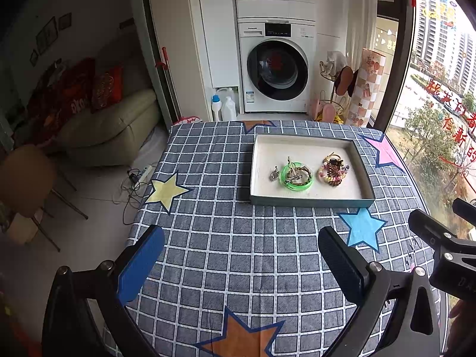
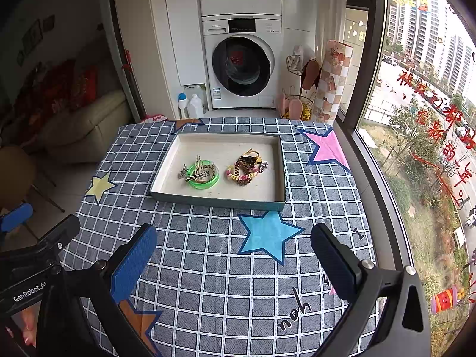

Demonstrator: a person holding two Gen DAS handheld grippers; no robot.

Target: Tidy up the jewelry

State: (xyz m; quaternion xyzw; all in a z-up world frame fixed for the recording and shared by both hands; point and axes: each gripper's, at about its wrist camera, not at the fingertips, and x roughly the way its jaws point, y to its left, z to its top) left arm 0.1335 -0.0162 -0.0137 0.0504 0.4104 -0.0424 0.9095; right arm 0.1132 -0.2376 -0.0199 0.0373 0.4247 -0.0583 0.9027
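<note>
A shallow grey box (image 1: 309,201) (image 2: 217,203) with a white floor sits on the far half of the checked tablecloth. Inside it lie two heaps of jewelry: a green bangle (image 1: 297,177) (image 2: 203,176) with hair clips and a small silver piece, and a pile of coiled hair ties and bracelets (image 1: 333,172) (image 2: 244,169) to its right. My left gripper (image 1: 241,264) is open and empty above the near part of the table. My right gripper (image 2: 233,263) is open and empty too, beside the left one.
The blue checked tablecloth (image 1: 238,238) has coloured stars on it. A large window (image 2: 416,119) runs along the table's right edge. Stacked washing machines (image 1: 275,68) stand beyond the far edge. A sofa (image 1: 104,125) and a chair (image 1: 26,184) are on the left.
</note>
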